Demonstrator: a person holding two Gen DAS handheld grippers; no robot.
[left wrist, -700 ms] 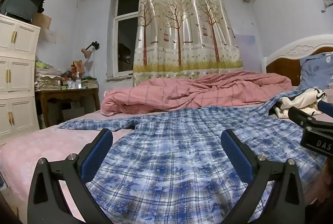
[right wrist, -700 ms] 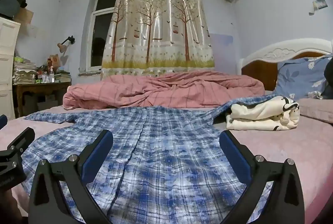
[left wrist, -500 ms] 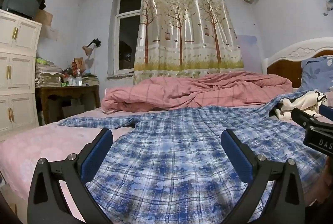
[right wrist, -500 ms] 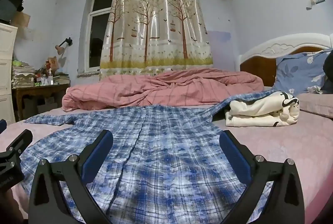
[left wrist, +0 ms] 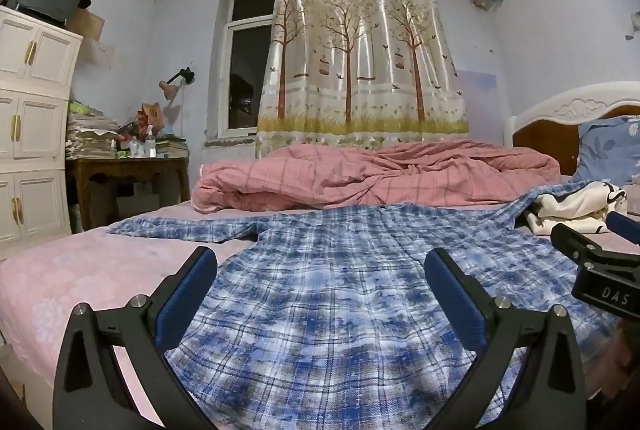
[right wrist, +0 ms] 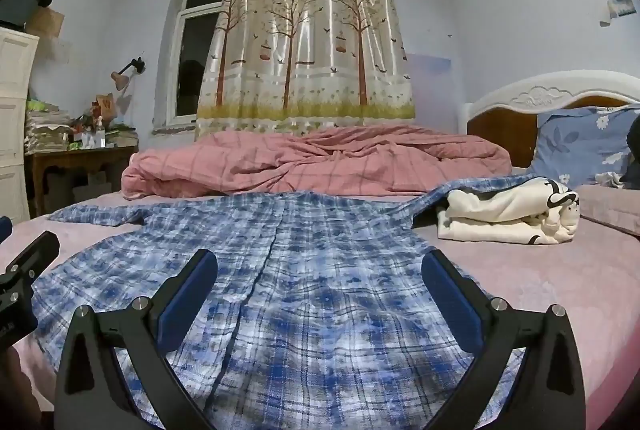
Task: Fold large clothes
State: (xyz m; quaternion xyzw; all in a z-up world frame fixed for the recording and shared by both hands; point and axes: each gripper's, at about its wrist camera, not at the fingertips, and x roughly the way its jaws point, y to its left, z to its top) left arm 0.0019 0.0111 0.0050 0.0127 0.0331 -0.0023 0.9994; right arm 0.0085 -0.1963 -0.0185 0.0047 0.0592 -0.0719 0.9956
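Note:
A large blue-and-white plaid shirt (left wrist: 320, 282) lies spread flat on the pink bed, hem toward me, sleeves out to both sides; it also shows in the right wrist view (right wrist: 304, 270). My left gripper (left wrist: 320, 294) is open and empty, just above the hem's left half. My right gripper (right wrist: 320, 294) is open and empty above the hem's right half. The right gripper's body (left wrist: 592, 270) shows at the left view's right edge, and the left gripper's body (right wrist: 24, 278) at the right view's left edge. The right sleeve runs behind a folded white garment.
A folded white-and-black garment (right wrist: 508, 214) lies on the bed at right. A bunched pink duvet (right wrist: 312, 162) lies behind the shirt. A blue pillow (right wrist: 580, 146) leans on the headboard. A white cabinet (left wrist: 32, 134) and cluttered wooden desk (left wrist: 124, 170) stand left.
Both grippers have sunk slightly toward the bed near the shirt's hem and stay open. The shirt has not moved.

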